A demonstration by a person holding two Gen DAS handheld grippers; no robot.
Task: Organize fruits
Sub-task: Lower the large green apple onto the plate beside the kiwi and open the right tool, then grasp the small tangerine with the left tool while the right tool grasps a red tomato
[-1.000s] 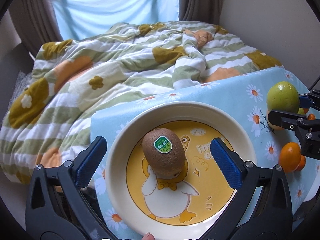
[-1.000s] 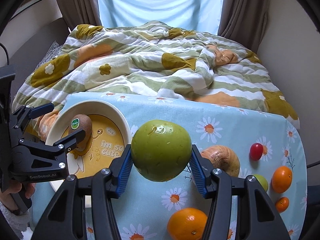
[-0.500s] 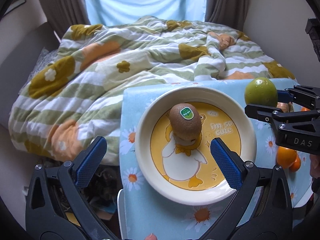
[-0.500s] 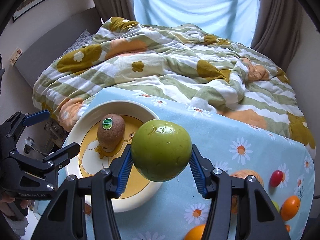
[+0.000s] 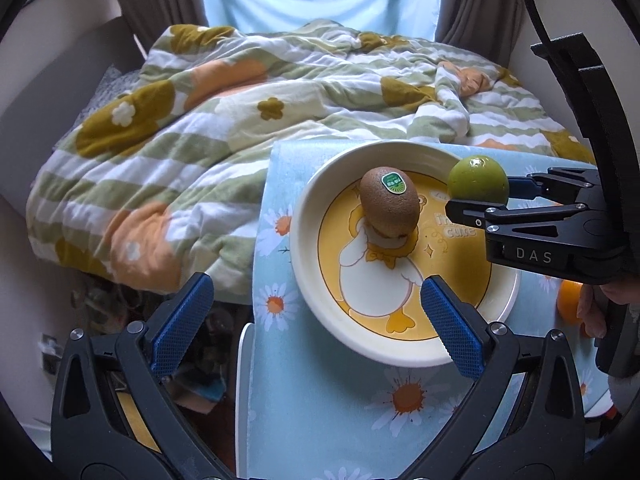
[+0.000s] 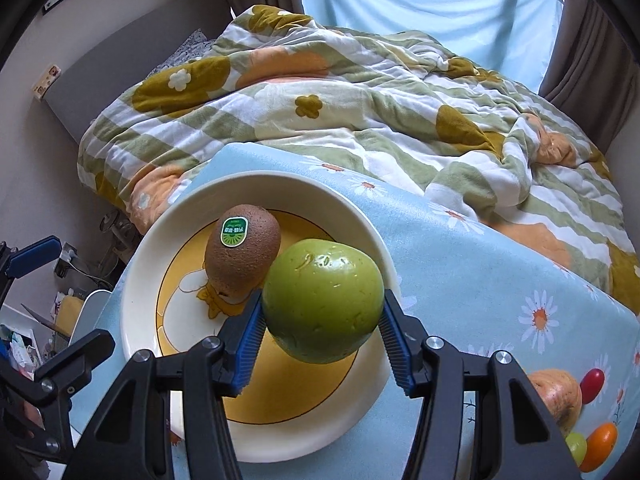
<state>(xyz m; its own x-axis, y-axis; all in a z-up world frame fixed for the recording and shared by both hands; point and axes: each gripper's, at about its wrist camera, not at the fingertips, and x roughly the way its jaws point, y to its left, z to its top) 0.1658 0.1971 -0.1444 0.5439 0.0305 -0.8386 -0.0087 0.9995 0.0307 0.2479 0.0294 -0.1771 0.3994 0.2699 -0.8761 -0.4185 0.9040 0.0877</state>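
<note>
A cream plate with a yellow duck picture (image 5: 304,248) (image 6: 140,280) sits at the left end of a blue daisy-print table. A brown kiwi with a green sticker (image 5: 389,200) (image 6: 242,250) lies on it. My right gripper (image 6: 322,326) is shut on a green apple (image 6: 323,300) and holds it above the plate's right part, beside the kiwi; it also shows in the left wrist view (image 5: 478,179). My left gripper (image 5: 314,322) is open and empty, back from the plate's near-left rim.
A rumpled floral duvet (image 5: 240,92) covers the bed beyond the table. To the right on the table lie a brown pear-like fruit (image 6: 558,392), a red fruit (image 6: 592,380), a small green fruit (image 6: 576,446) and an orange (image 6: 600,446). Floor clutter sits left of the table edge (image 5: 192,360).
My right gripper has carried the green apple leftward, from beside the plate to over it. My left gripper has drawn back and away from the plate.
</note>
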